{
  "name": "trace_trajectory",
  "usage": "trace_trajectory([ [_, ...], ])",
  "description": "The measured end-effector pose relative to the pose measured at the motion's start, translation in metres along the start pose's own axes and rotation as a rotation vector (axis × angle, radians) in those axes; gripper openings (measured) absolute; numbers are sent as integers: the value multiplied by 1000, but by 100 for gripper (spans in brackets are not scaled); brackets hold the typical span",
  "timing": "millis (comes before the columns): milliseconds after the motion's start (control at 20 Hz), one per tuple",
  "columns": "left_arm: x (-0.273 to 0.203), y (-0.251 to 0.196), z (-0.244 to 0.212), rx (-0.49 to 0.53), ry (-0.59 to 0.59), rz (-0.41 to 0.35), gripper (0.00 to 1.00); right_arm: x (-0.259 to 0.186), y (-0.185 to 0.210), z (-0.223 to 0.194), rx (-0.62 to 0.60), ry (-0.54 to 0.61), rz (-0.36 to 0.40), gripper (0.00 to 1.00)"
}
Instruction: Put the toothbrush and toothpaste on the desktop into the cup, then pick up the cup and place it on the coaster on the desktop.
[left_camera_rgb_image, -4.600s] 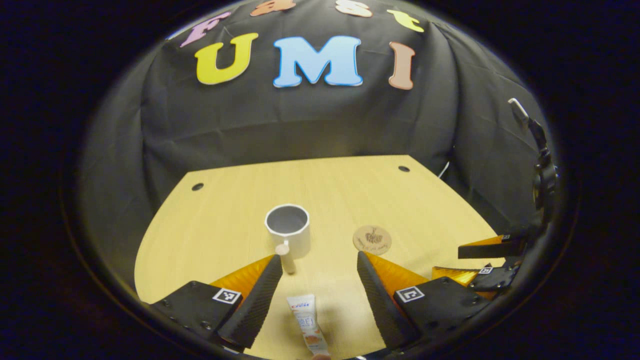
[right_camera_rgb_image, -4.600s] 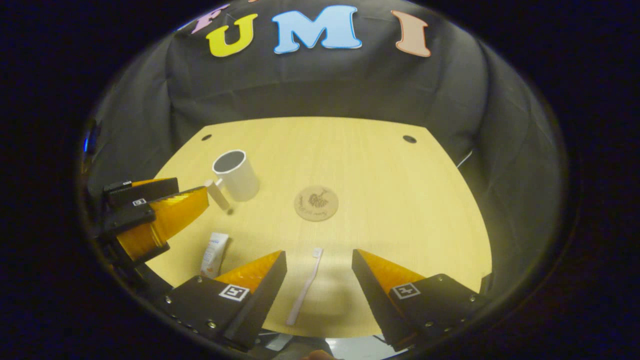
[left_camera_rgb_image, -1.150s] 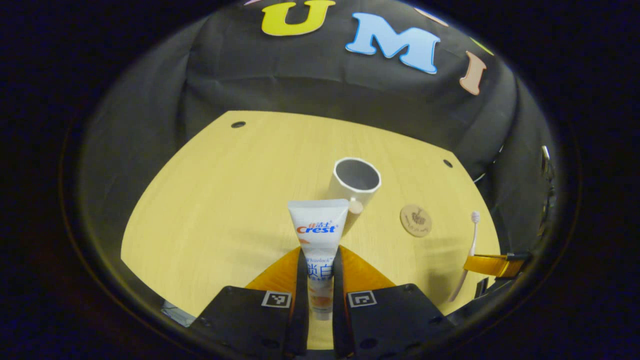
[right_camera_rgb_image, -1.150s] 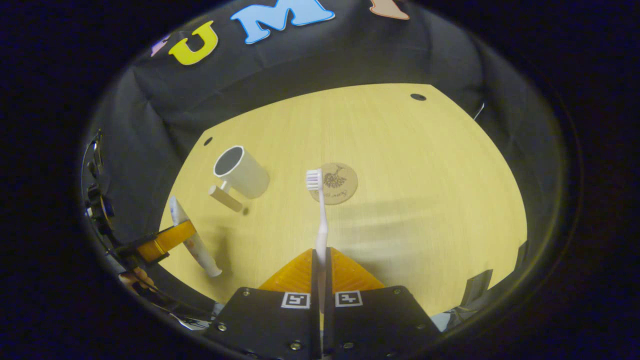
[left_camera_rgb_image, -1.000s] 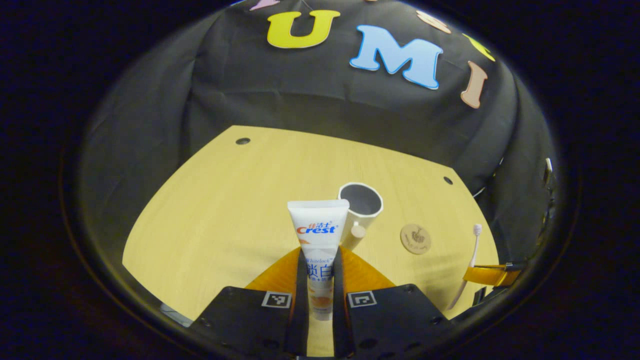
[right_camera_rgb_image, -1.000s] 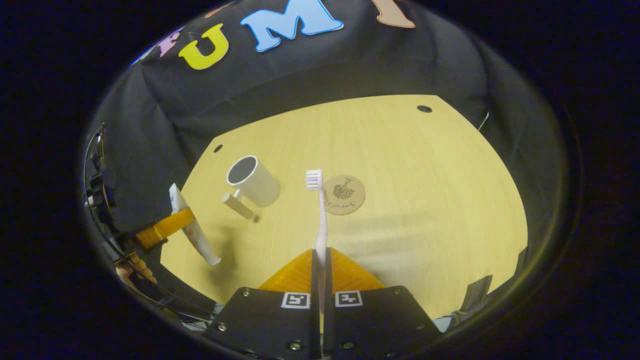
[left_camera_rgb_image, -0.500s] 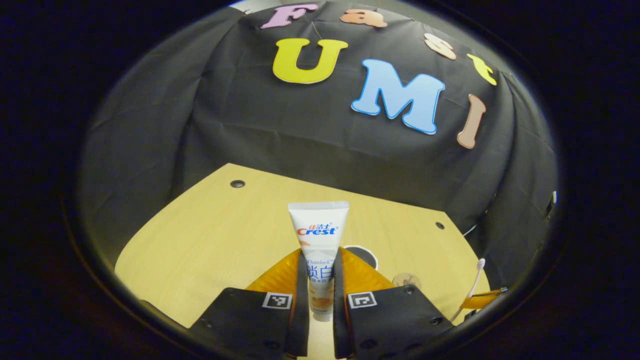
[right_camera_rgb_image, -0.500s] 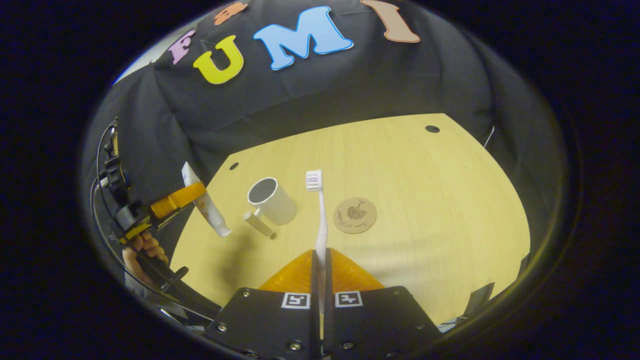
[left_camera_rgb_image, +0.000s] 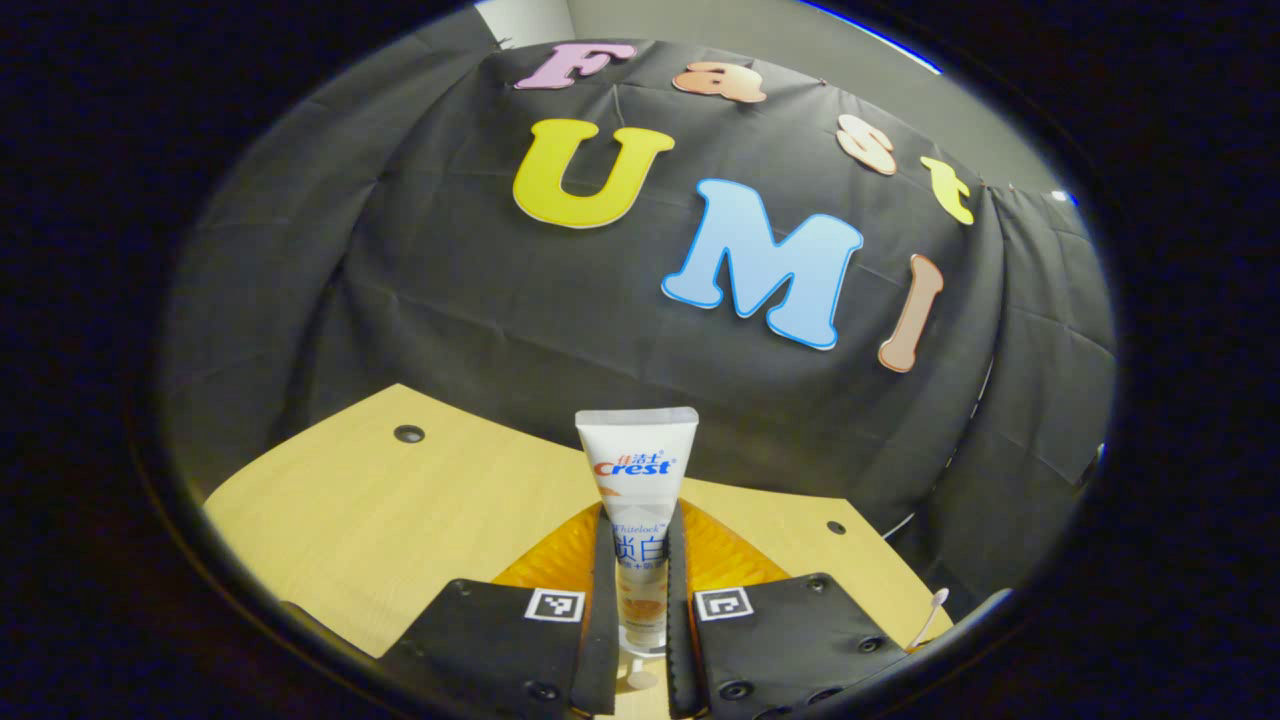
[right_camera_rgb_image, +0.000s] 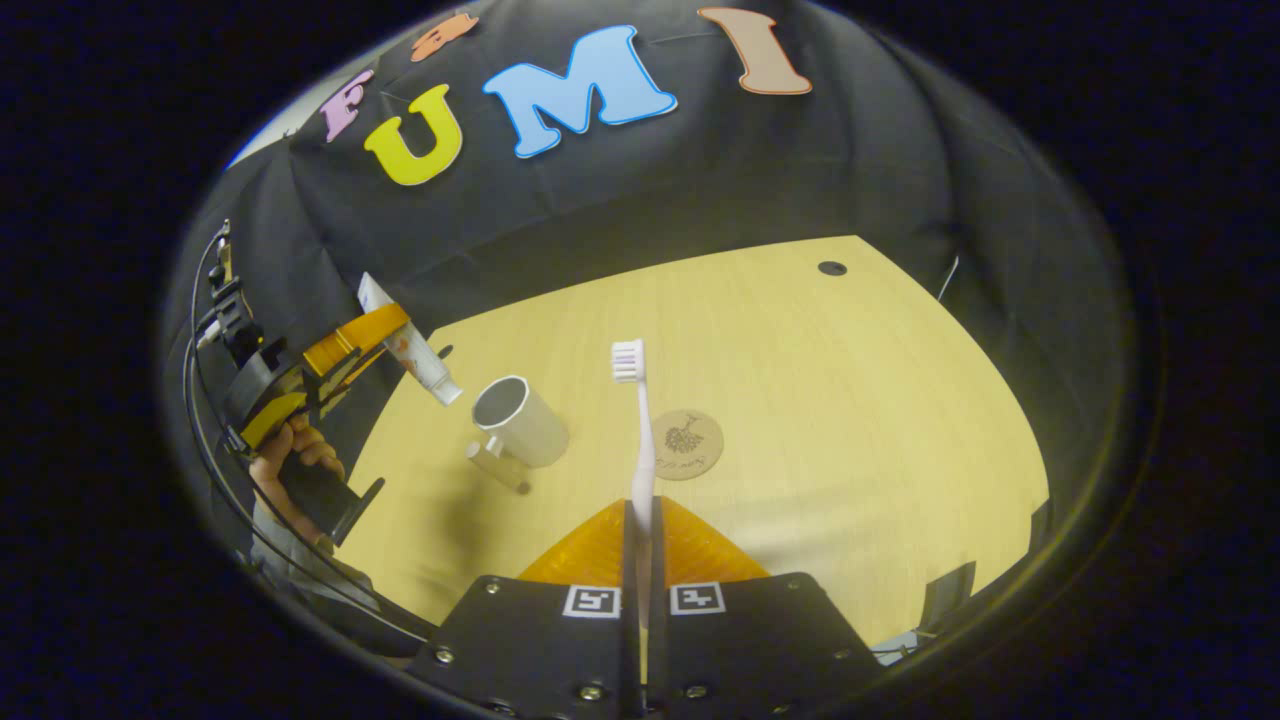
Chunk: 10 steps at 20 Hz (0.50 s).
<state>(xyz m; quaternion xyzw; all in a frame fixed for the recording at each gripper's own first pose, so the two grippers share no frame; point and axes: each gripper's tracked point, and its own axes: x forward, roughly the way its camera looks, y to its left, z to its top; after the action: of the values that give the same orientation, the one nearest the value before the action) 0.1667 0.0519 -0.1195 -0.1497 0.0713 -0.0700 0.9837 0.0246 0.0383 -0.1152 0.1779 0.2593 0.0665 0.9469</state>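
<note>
Two tools, both loaded, both in your hands.

Left tool (left_camera_rgb_image: 636, 600): your left gripper view shows its fingers pressed onto the toothpaste (left_camera_rgb_image: 637, 480), pinching the tube's lower half, crimped end up. That view looks mostly at the booth wall, with a strip of desk (left_camera_rgb_image: 380, 510) below, two dark holes in the desk top, and the toothbrush head (left_camera_rgb_image: 941, 598) small at the lower right edge.

Right tool (right_camera_rgb_image: 640, 560): your right gripper view shows its fingers closed on the toothbrush (right_camera_rgb_image: 640, 440), pinching the handle, bristle head up and lifted clear of the desk (right_camera_rgb_image: 850, 420).

Items your right gripper view adds:
- Left tool (right_camera_rgb_image: 365, 340) at far left, held in your hand (right_camera_rgb_image: 290, 455), with the toothpaste (right_camera_rgb_image: 410, 350) pinched in it and tilted, cap end pointing down toward the cup and hanging just above and left of the rim, outside it.
- Cup (right_camera_rgb_image: 520, 420): white, upright on the desk, handle (right_camera_rgb_image: 495, 465) toward the camera side; what shows of its inside looks dark and empty.
- Coaster (right_camera_rgb_image: 688, 444): round, flat on the desk, right of the cup and apart from it, nothing on it, partly crossed by the toothbrush handle in this line of sight.
</note>
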Motion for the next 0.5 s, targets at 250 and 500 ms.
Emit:
trace_trajectory([
  [250, 28, -3, -26, 3, 60, -26, 27, -1, -3, 1, 17, -7, -16, 4],
  [500, 44, 0, -56, 60, 118, -15, 26, -1, -3, 2, 23, -7, -20, 4],
])
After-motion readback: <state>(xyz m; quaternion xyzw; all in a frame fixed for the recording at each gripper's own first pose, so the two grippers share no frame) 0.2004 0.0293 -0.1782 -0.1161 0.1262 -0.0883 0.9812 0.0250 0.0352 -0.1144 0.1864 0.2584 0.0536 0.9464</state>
